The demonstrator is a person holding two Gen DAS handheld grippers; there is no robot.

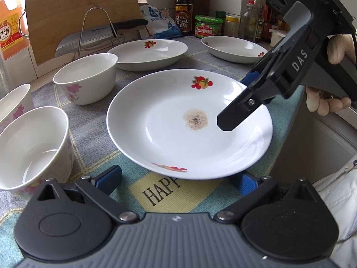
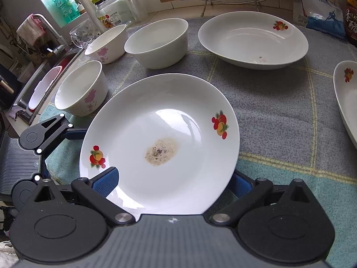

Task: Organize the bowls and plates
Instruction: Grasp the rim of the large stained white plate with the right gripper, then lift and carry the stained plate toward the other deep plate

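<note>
Left wrist view: the left gripper (image 1: 176,179) sits low at 6 o'clock with its jaws spread wide, nothing between the pads. Its blue fingers (image 1: 109,176) flank the near rim of the plate (image 1: 169,138) without pressing on it; the right one is partly tucked under that rim. The plate lies flat on the cloth (image 1: 125,185), white with fruit prints and a brownish speckled stain near its centre. At 3 o'clock the right gripper (image 1: 236,102) reaches in over the plate's far right rim, one black finger above the plate and a blue one below the edge. Its jaws straddle that rim, but whether they pinch it I cannot tell from here. A hand (image 1: 334,51) holds its handle.

At 9 o'clock stand three bowls: one at the near left (image 1: 33,143), one cut off by the frame edge (image 1: 13,102), and one further back (image 1: 87,78). At 12 o'clock rests a second plate (image 1: 149,53), and at 1 o'clock a third plate (image 1: 234,49). Behind them are a knife (image 1: 89,38) on a wire rack, a cutting board (image 1: 78,6), and bottles (image 1: 183,11).

Right wrist view: the stained plate (image 2: 160,134) fills the middle, its near edge running between the right gripper's (image 2: 176,182) fingers at 6 o'clock. The left blue pad lies over the rim and the right one is mostly hidden beneath it. The left gripper (image 2: 40,154) shows at 8 o'clock, beside the plate's rim. The bowls run from 9 to 11 o'clock, the second plate at 1 o'clock.
</note>
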